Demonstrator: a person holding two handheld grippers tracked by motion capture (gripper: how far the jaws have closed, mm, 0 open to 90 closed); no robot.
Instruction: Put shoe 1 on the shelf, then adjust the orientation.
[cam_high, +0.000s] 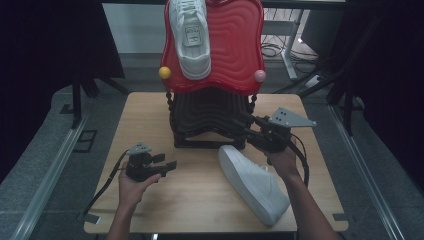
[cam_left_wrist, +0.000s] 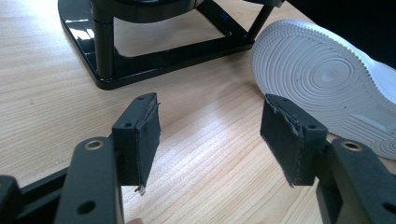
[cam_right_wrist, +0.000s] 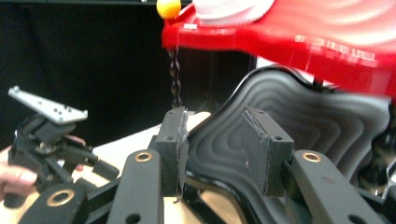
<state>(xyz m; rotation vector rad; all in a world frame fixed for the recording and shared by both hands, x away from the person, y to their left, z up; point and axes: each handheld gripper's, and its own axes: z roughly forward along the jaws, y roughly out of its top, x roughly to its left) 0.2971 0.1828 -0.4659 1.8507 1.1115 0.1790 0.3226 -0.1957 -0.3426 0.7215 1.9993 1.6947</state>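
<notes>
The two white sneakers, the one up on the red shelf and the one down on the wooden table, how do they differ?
The white sneaker on the red wavy shelf sits upright, showing its laces and tongue; the white sneaker on the wooden table lies tipped on its side, grey ridged sole exposed. The shelf sneaker is raised on the rack's top tier; the table sneaker rests beside the rack's black base. Both look like the same style.

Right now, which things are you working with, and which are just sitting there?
Working with, probably:
shoe lying on the table
rack
shoe on top of the rack
left gripper, open
right gripper, open

Just sitting there:
cables on the floor
</notes>
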